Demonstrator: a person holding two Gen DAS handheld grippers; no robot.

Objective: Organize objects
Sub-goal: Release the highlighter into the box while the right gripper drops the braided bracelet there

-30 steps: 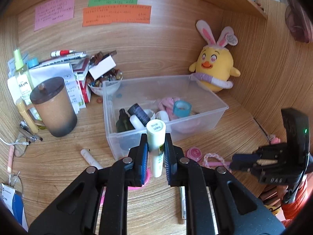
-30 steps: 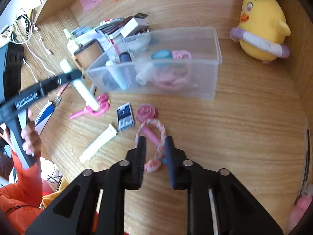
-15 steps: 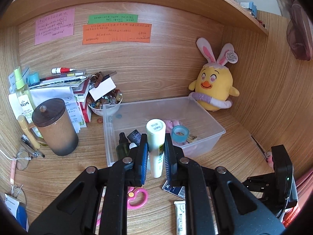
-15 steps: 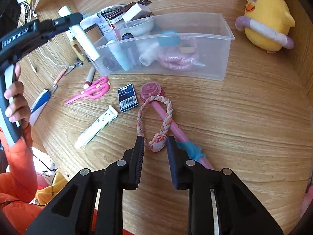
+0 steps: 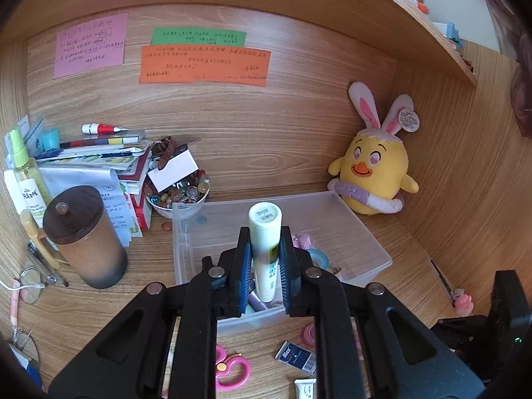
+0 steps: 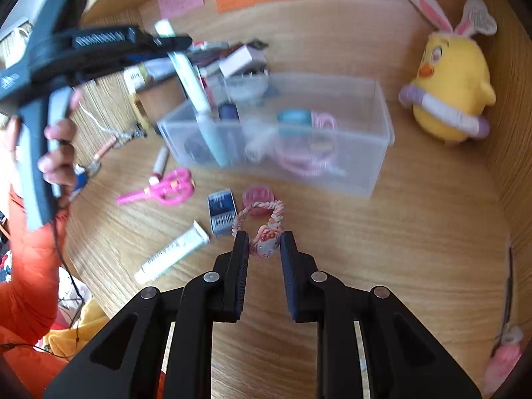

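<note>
I have a pale green-white cylindrical plastic tube point(image 5: 265, 249) pinched at mid-body between the pads of my left gripper point(image 5: 264, 259), standing nearly upright with its cap up, held above the near end of the clear plastic storage bin point(image 5: 365, 232) on the wooden desk point(image 6: 415, 232). The tube looks light, rigid and smooth, so I judge it could slip if I loosen carelessly; the mid-body hold seems sound for lowering it among the bottles already inside. My right gripper point(image 6: 264, 249) is parted and holds nothing, its fingers straddling the cartoon charm on a pink-and-white braided hair tie point(image 6: 262, 219) lying flat on the desk in front of the bin. That tie is soft, floppy and nearly weightless; I'd take it at the hard charm, which gives the pads something solid. Pink scissors point(image 6: 166, 188), a white squeeze tube point(image 6: 173, 252) and a small dark blue box point(image 6: 221, 211) lie nearby, still outside the bin.
</note>
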